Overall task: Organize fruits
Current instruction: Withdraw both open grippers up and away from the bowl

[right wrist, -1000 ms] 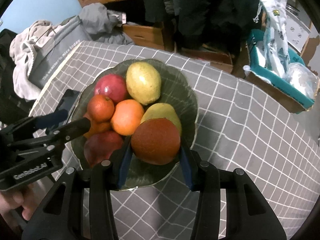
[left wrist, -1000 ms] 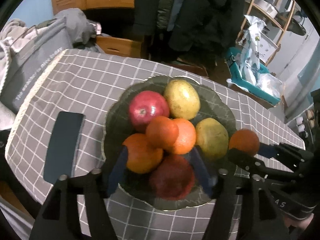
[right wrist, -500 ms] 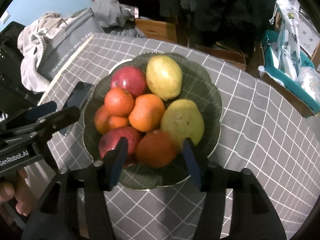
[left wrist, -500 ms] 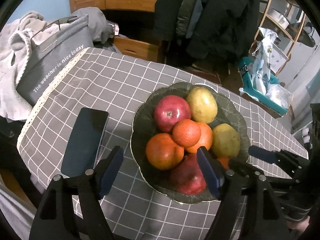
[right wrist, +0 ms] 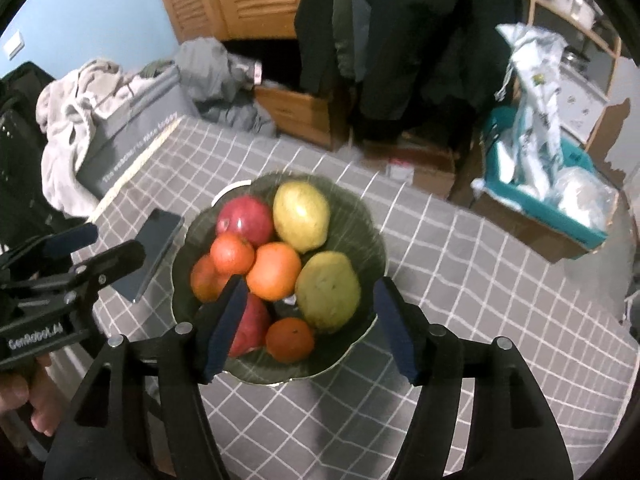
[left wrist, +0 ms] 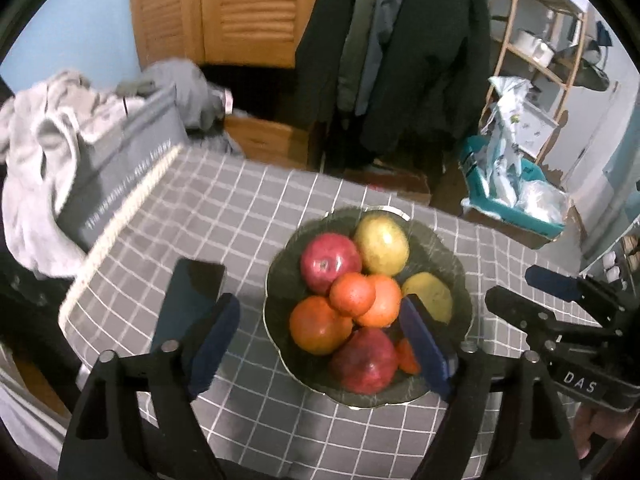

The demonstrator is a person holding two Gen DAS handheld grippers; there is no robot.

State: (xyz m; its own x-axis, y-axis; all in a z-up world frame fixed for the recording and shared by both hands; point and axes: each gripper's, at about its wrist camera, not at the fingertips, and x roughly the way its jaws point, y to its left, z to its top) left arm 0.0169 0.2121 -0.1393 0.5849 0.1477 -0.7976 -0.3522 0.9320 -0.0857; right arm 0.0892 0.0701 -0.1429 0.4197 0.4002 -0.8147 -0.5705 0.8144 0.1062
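A dark green bowl on the grey checked cloth holds red apples, yellow pears and several oranges. A small orange lies at the bowl's near edge beside the front apple. My left gripper hangs above the bowl's near left side, its jaws opening and empty. My right gripper hovers over the near right side, its jaws also opening, with no fruit pressed between them.
A dark phone lies left of the bowl. A grey bag with clothes sits past the table's lace-trimmed left edge. Coats hang behind. A teal crate of bags stands on the floor at the right.
The right gripper let go of the orange, which now lies at the bowl's near edge. Both grippers widened and rose away from the bowl.
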